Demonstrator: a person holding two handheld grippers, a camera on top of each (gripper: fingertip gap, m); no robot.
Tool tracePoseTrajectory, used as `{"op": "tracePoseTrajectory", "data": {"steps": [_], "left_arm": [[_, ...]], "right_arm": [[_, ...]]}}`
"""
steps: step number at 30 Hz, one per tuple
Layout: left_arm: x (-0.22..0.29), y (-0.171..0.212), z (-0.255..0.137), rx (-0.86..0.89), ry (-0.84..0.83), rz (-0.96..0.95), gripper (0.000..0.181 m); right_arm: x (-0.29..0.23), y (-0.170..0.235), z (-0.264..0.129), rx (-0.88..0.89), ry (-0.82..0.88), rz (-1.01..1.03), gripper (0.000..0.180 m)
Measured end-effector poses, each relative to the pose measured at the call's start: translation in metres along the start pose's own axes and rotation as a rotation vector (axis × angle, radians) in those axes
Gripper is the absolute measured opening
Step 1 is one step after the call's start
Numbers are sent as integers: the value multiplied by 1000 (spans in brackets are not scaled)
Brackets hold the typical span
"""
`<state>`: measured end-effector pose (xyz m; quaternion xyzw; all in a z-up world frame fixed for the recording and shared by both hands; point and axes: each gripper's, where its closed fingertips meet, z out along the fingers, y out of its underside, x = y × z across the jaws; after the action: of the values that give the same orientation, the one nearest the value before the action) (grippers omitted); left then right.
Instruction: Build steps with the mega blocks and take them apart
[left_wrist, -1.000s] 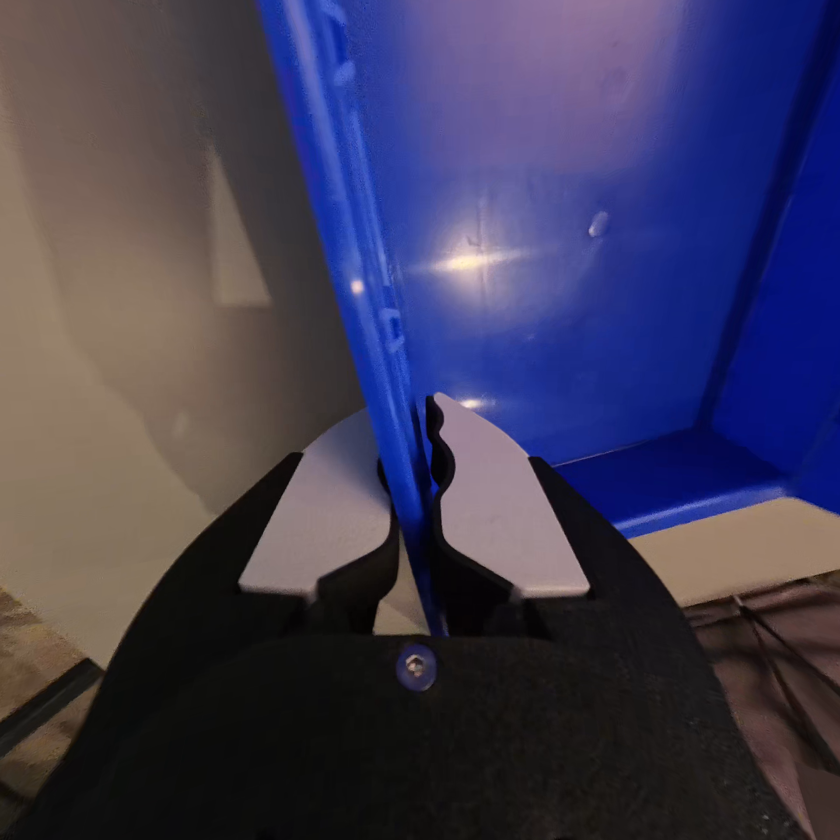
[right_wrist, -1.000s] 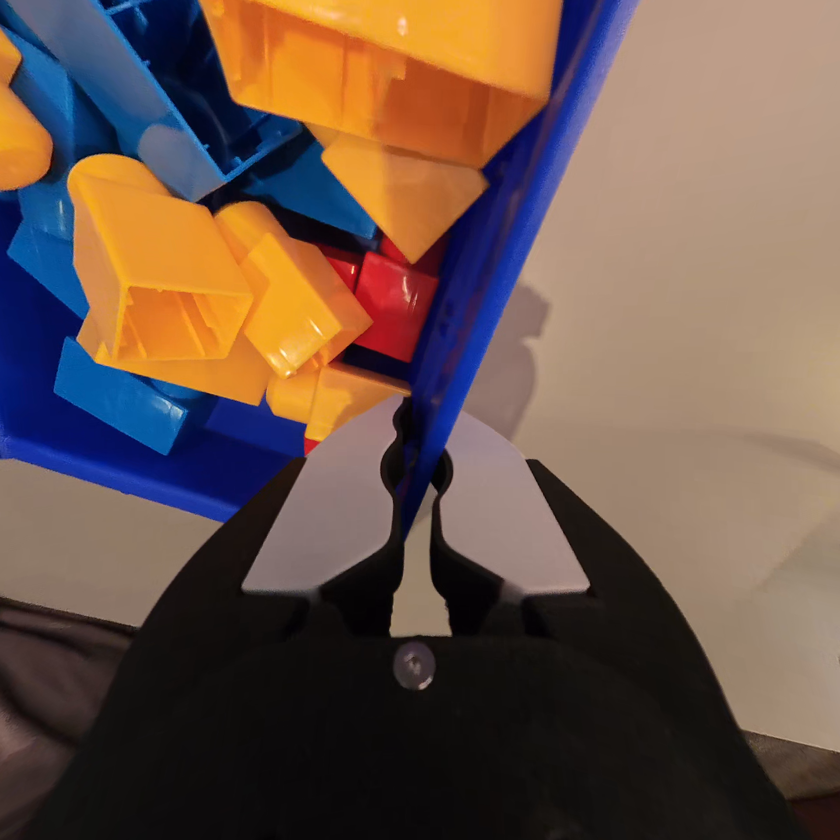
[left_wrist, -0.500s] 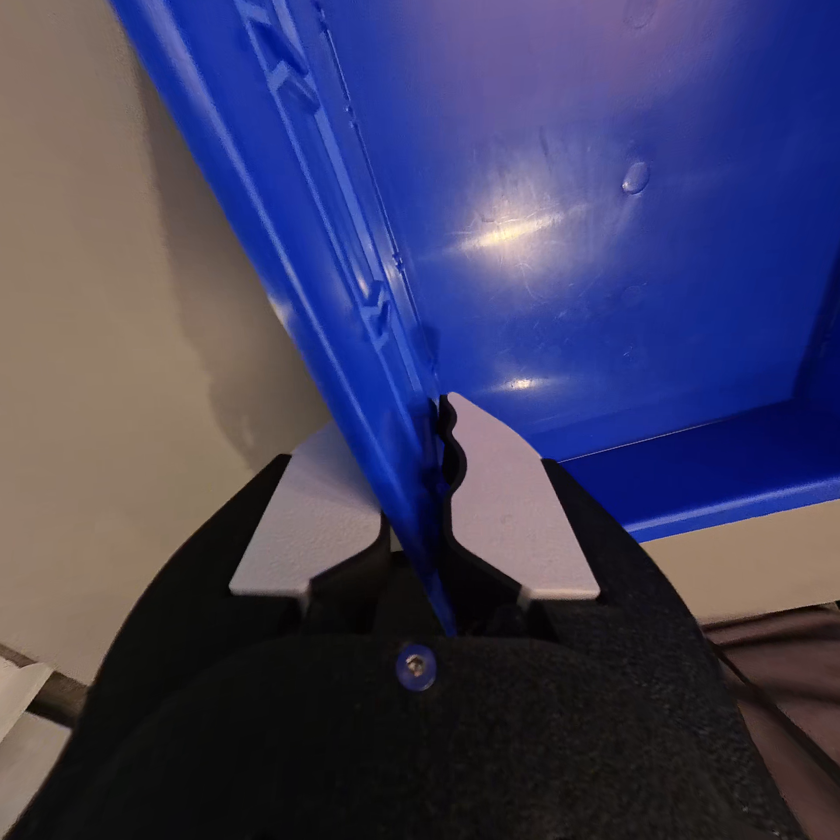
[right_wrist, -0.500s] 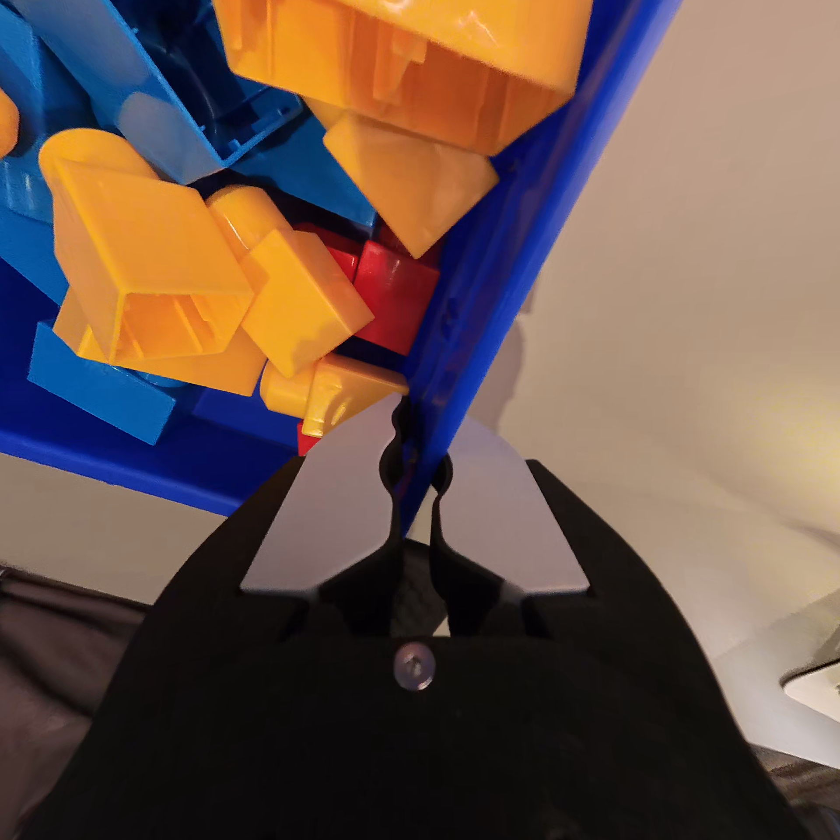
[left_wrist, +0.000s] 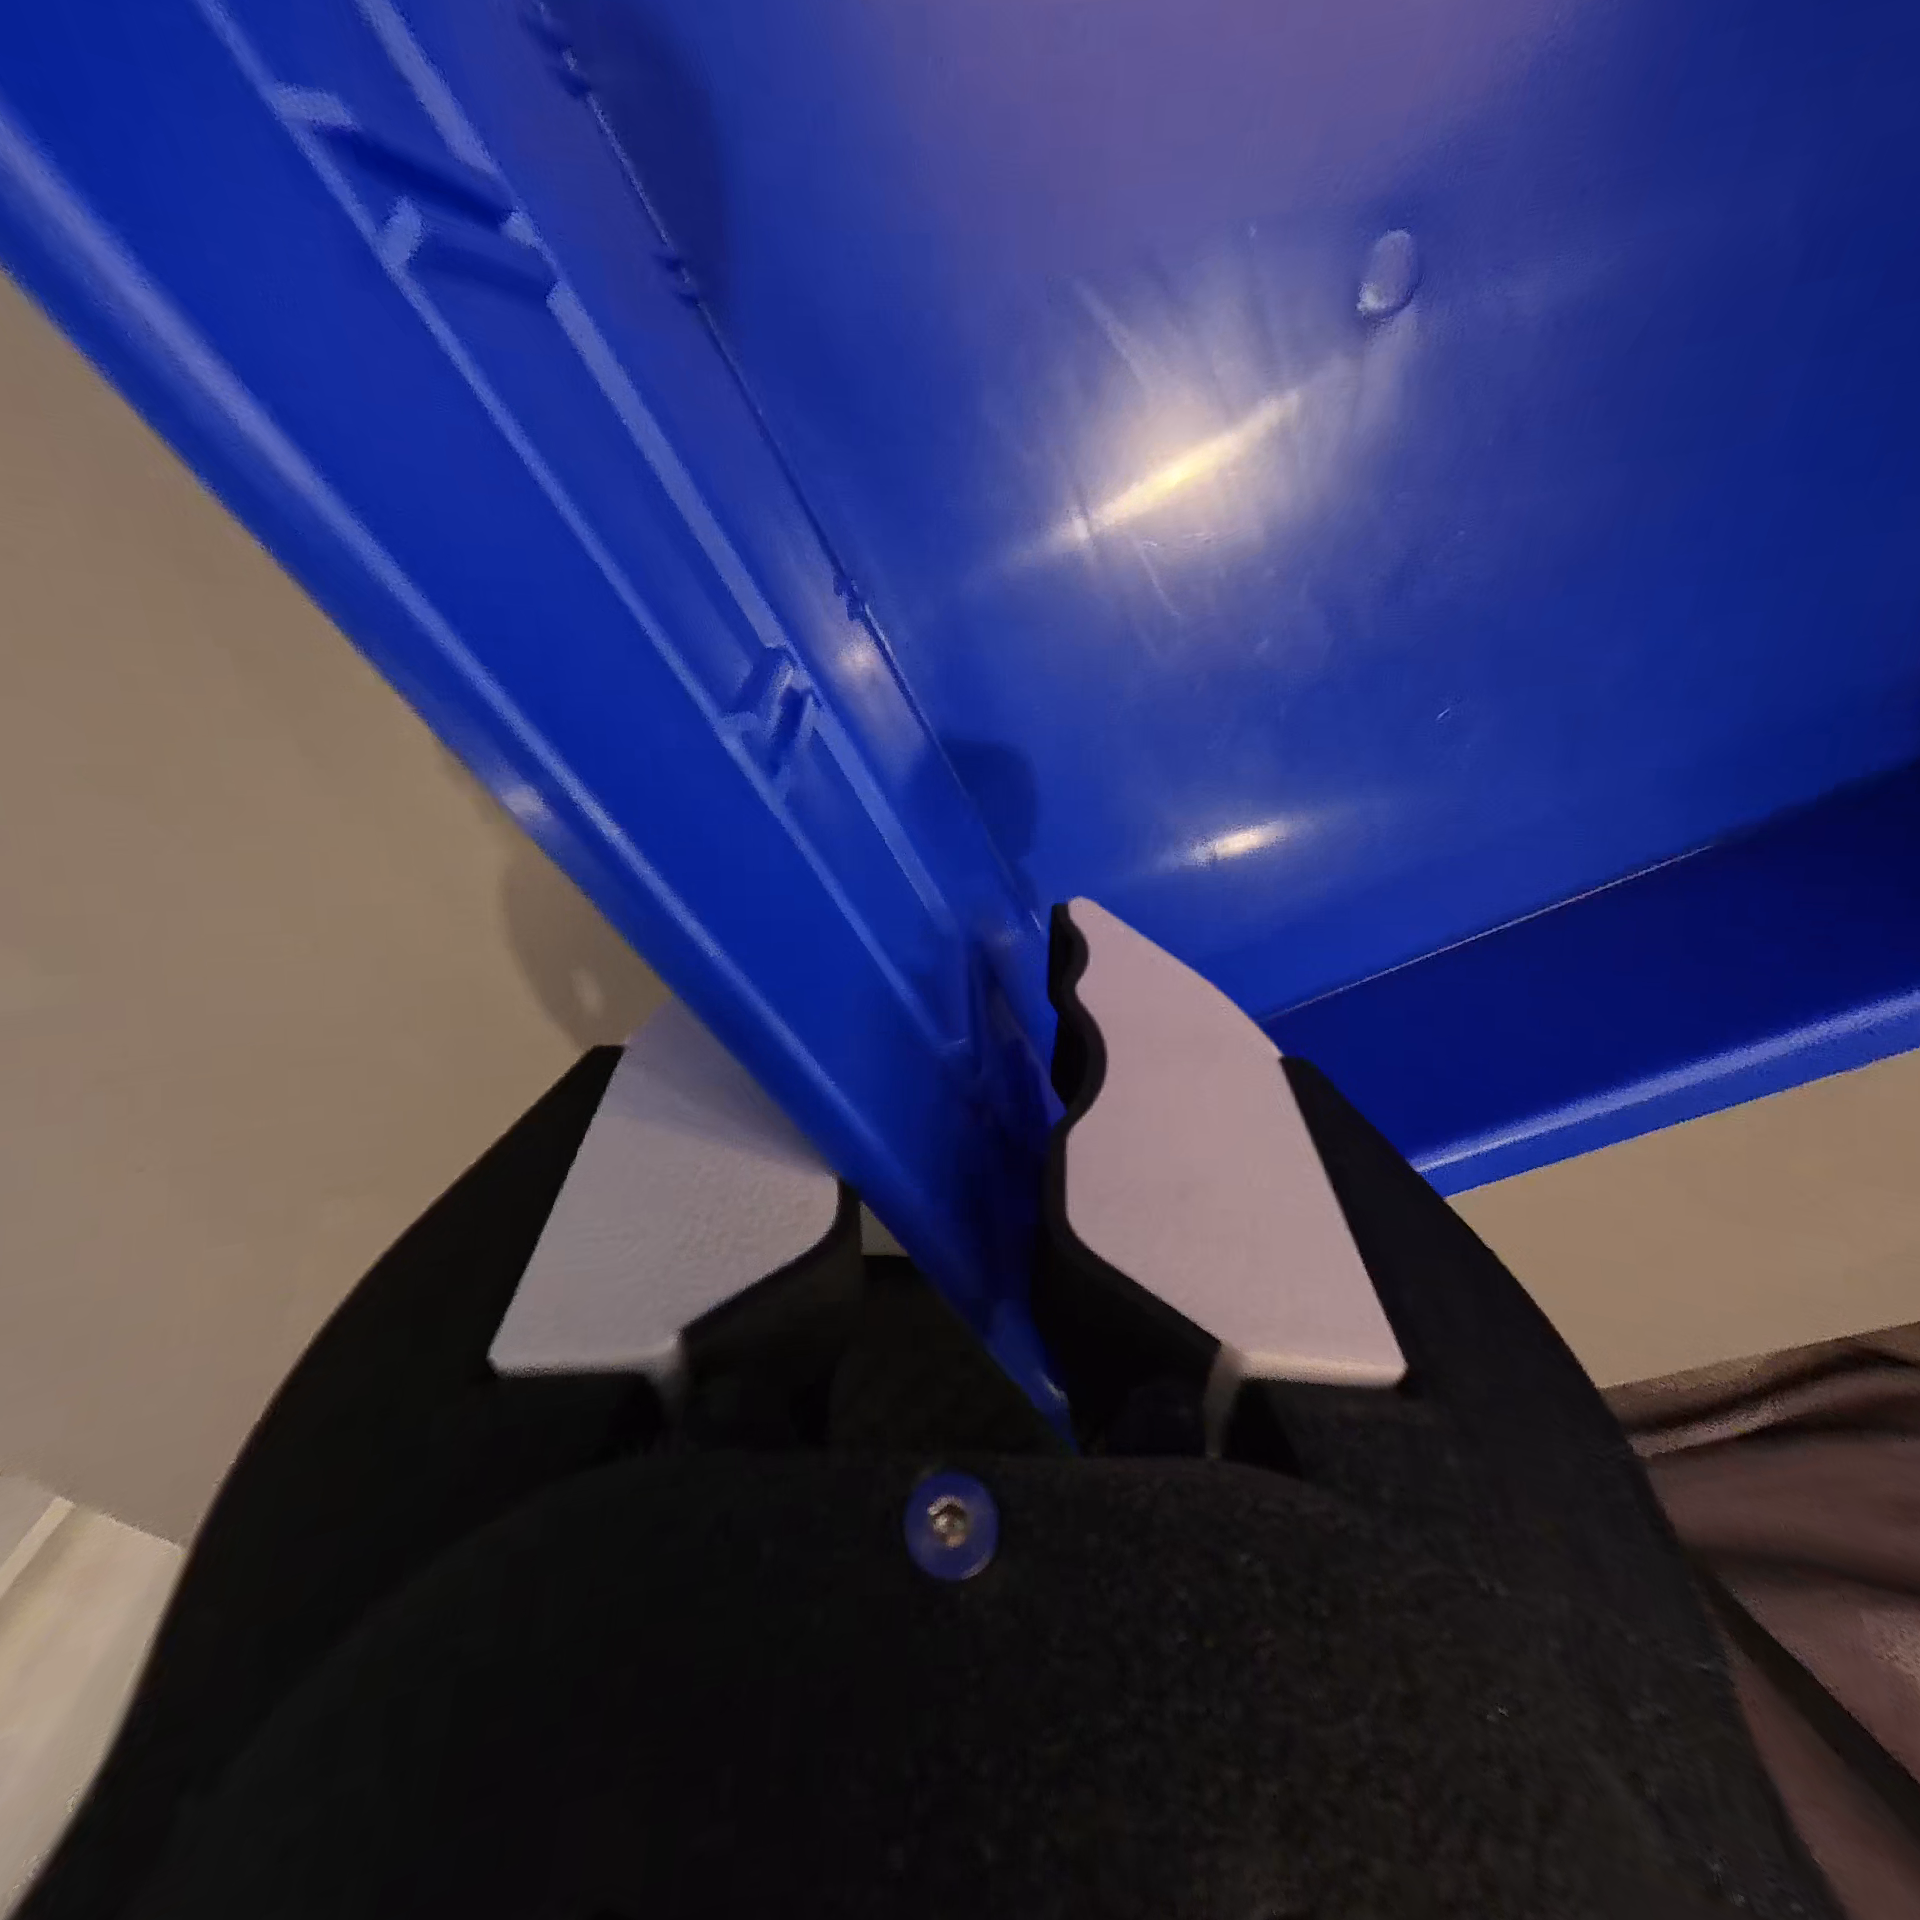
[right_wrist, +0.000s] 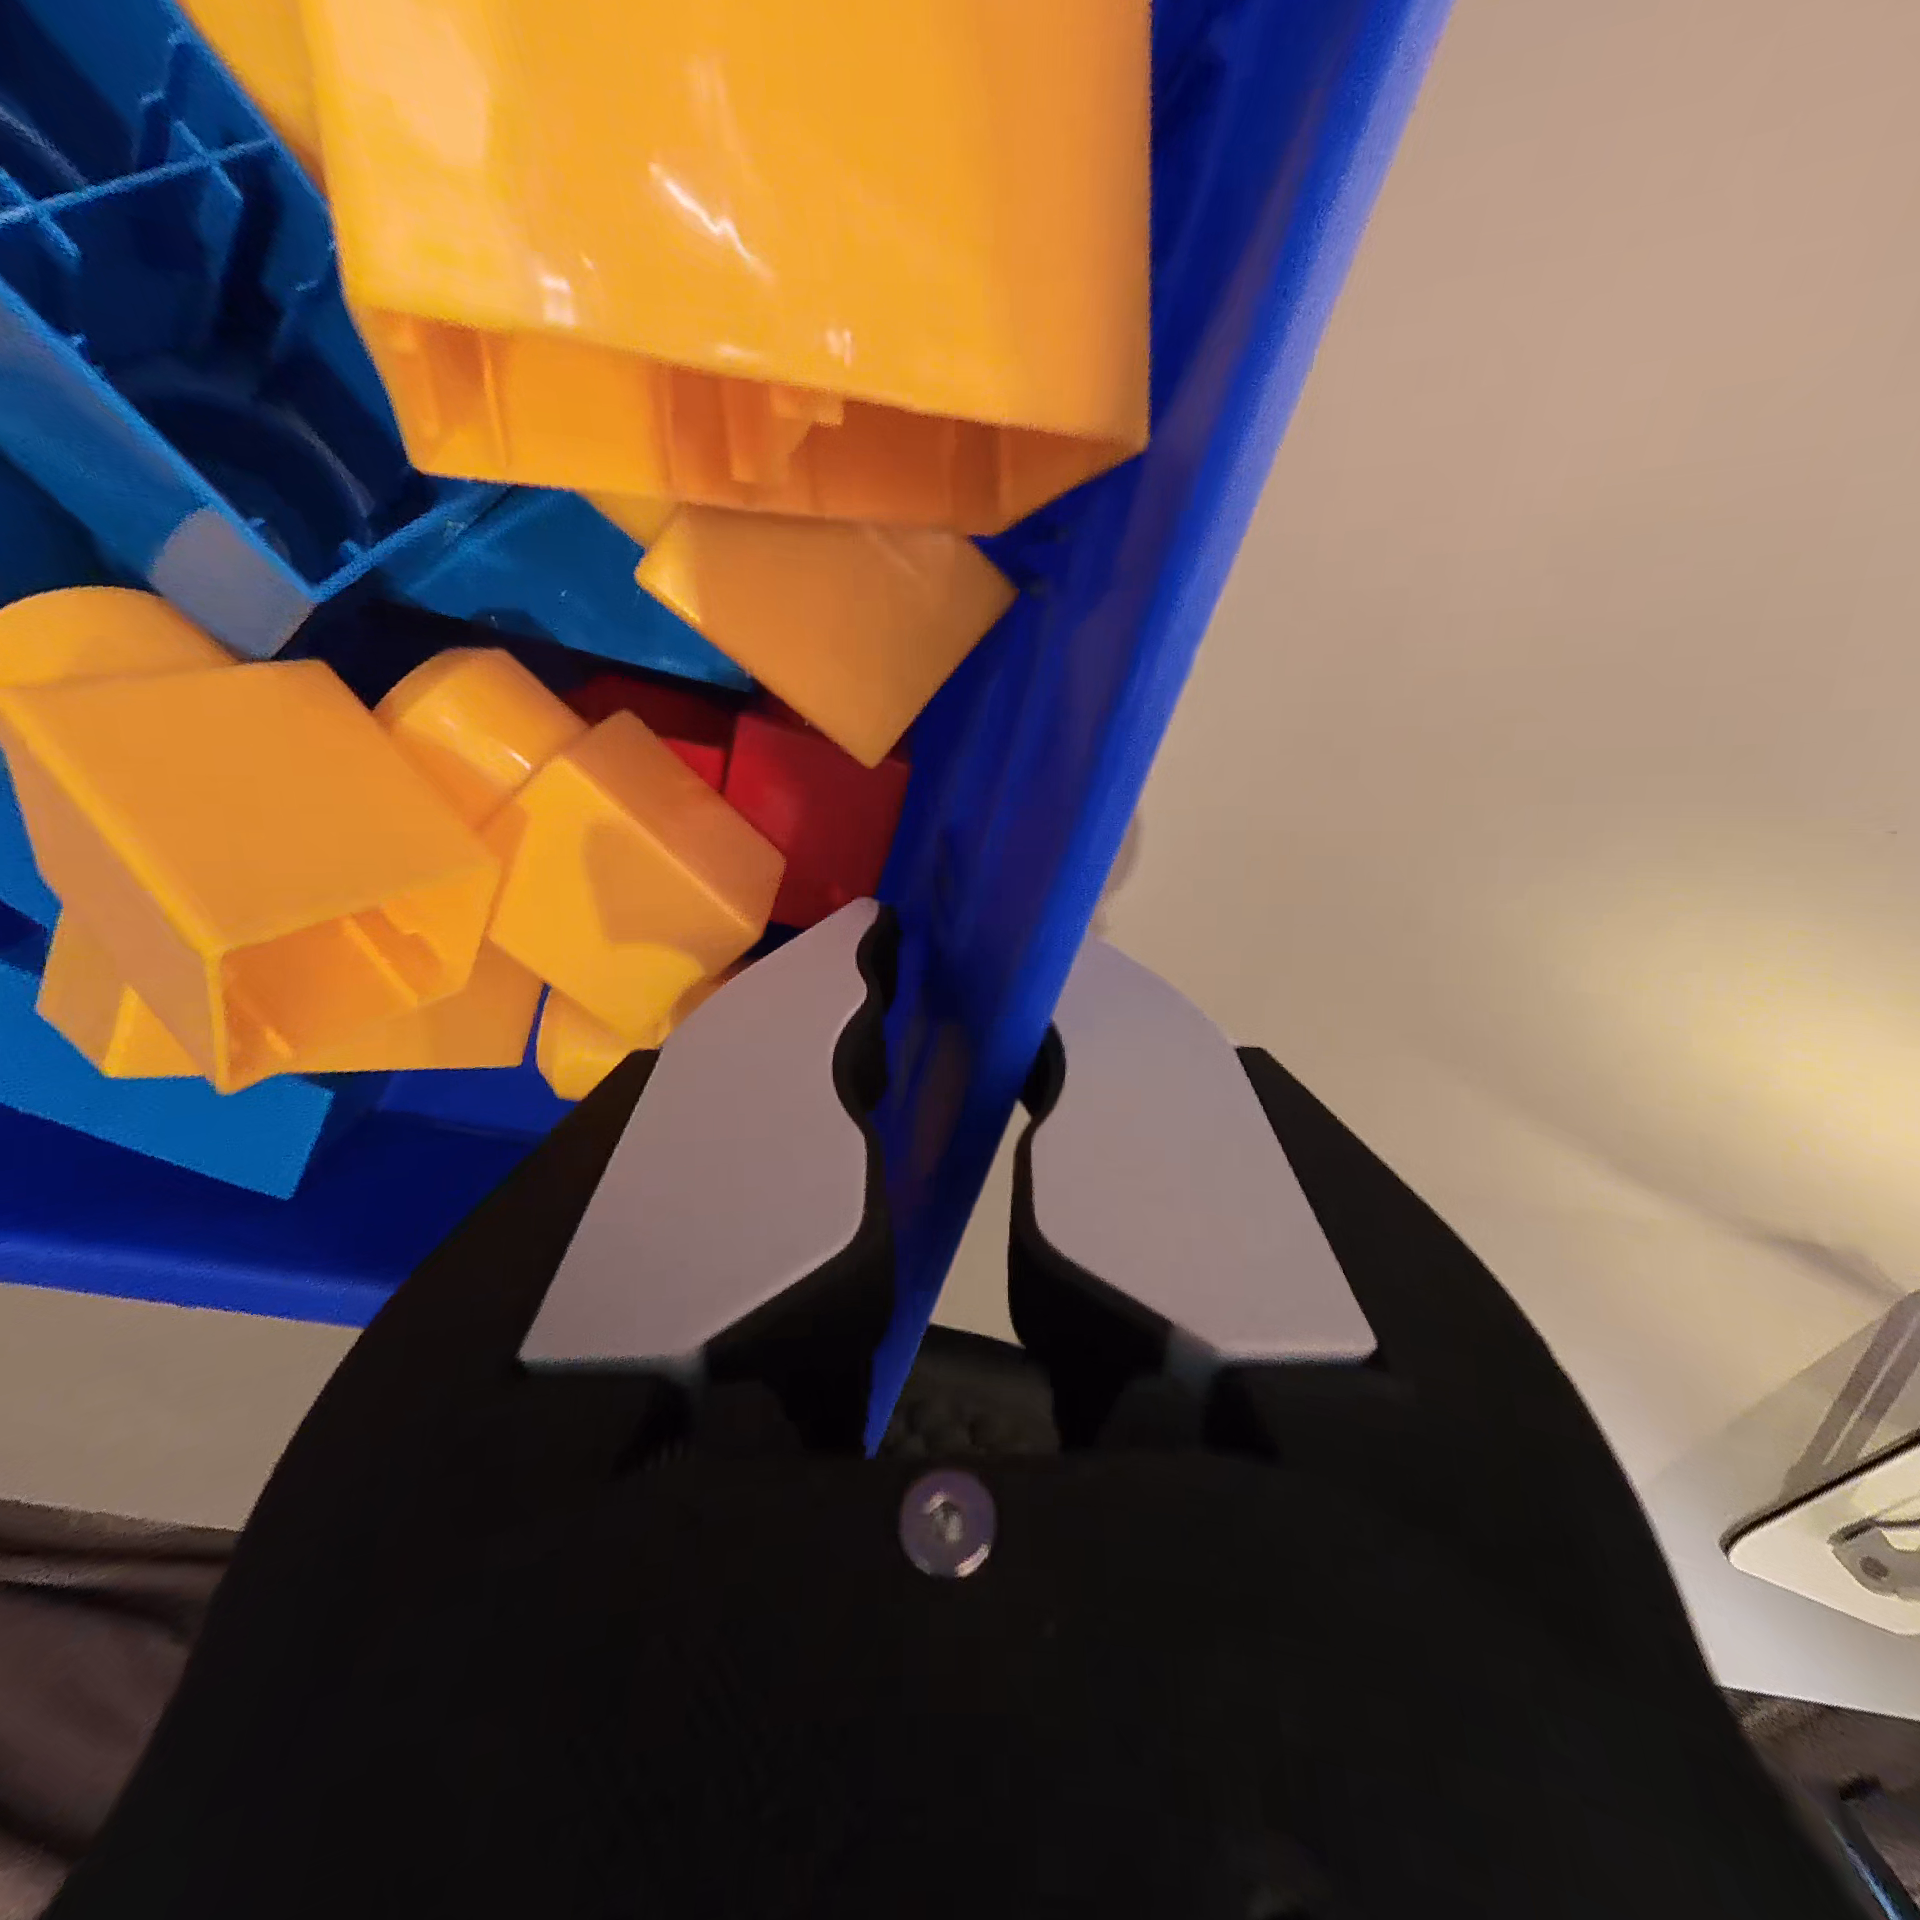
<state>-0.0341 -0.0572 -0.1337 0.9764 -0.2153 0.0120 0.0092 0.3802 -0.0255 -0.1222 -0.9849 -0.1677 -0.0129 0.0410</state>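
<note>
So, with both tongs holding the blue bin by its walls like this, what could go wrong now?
1. Each tongs grips only a thin wall of the blue bin; the right tongs or left tongs might slip.
2. The blocks are heaped at one side: the large orange block leans on the wall and could tumble out all at once.
3. The small red block is half buried, so it may jam.

Gleaming glossy and smooth: blue plastic bin (left_wrist: 1299, 520), orange blocks (right_wrist: 727, 208) too. Looking matt and fuzzy: black gripper (left_wrist: 1023, 1091) body, with flat matt grey fingers (left_wrist: 1195, 1195). Lying soft: brown cloth (left_wrist: 1787, 1475).
</note>
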Motion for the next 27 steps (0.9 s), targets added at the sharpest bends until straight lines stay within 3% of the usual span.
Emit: {"op": "tracePoseTrajectory", "data": {"steps": [3, 8, 11, 17, 22, 27], "left_arm": [[7, -5, 0, 17, 40, 38, 39], [20, -8, -10, 41, 299, 60, 40], [19, -9, -28, 107, 372, 76, 35], [-13, -3, -99, 409, 356, 86, 32], [-48, 12, -166, 726, 364, 85, 29], [-92, 41, -201, 910, 334, 9, 29]], "right_arm": [[5, -1, 4, -16, -35, 56, 17], [6, -2, 6, -63, -133, 131, 9], [6, -1, 6, -81, -129, 124, 8], [8, 6, 5, -54, -338, 165, 8], [37, 29, -1, -47, -291, 166, 7], [62, 46, -22, -26, -188, 172, 6]]}}
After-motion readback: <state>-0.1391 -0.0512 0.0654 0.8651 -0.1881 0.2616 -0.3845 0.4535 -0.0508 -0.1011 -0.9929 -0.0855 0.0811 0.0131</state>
